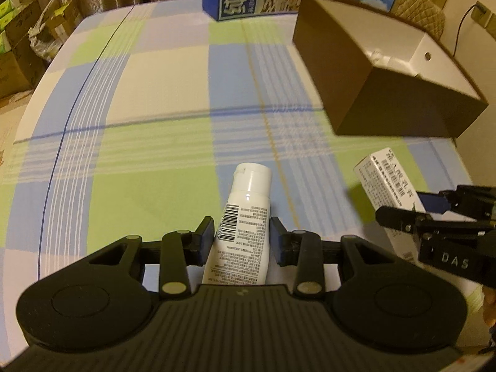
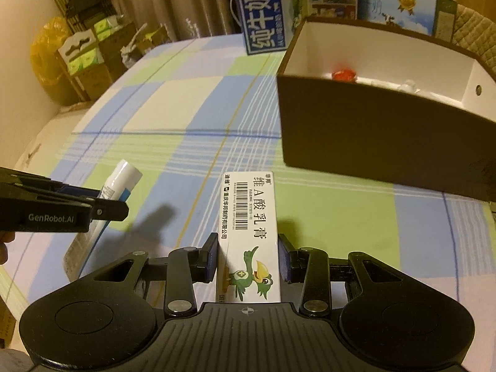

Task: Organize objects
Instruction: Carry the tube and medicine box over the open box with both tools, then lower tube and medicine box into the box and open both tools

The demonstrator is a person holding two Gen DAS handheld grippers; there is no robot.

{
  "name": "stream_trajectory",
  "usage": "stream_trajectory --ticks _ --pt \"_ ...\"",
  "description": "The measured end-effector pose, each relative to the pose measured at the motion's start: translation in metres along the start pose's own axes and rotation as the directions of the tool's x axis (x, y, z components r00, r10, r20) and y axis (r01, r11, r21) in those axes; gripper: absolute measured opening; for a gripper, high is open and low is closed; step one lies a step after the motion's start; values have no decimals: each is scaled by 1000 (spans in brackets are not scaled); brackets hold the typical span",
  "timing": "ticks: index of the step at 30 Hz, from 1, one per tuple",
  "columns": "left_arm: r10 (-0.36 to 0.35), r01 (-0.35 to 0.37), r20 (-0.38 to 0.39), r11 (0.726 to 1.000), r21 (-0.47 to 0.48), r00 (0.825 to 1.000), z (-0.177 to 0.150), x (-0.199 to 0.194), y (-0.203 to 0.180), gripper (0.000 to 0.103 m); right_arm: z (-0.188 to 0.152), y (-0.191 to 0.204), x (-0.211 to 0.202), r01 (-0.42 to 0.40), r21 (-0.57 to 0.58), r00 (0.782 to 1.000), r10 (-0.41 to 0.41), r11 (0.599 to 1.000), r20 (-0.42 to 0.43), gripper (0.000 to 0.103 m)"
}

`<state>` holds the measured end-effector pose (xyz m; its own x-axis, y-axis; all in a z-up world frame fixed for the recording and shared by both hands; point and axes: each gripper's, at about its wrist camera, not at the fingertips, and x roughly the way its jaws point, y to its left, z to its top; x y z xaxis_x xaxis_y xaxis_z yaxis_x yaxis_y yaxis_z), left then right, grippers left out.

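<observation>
while left gripper [image 1: 241,240] clamps tube [image 1: 245,214], right gripper [image 2: 248,259] clamps carton [image 2: 249,229]

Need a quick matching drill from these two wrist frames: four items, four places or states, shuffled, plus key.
Items:
1. white tube
2. white medicine carton
3. red object
4. blue milk carton

Places or states:
A. stands at the far edge of the table, beyond the brown box
B. between the left gripper's fingers
C. lies inside the brown box
D. between the right gripper's fingers

Pairs: 1-B, 2-D, 3-C, 4-A

The left gripper and right gripper each hold their item above the checked tablecloth.
</observation>
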<state>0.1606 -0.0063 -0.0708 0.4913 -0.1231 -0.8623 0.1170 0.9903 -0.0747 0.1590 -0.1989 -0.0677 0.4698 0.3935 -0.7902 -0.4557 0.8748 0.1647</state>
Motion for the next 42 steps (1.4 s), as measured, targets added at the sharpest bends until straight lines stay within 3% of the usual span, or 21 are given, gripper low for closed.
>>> stream_trajectory --ticks 13,22,42 --pt "-88 83 82 995 54 993 38 -23 -49 33 13 -21 -47 -2 37 995 -1 999 103 35" --pt "-141 128 128 986 105 982 71 -25 -95 33 31 -58 -77 29 79 984 -42 997 175 35" --pt "-149 120 214 982 144 965 169 4 -177 33 104 -158 -87 42 159 962 -83 986 259 35"
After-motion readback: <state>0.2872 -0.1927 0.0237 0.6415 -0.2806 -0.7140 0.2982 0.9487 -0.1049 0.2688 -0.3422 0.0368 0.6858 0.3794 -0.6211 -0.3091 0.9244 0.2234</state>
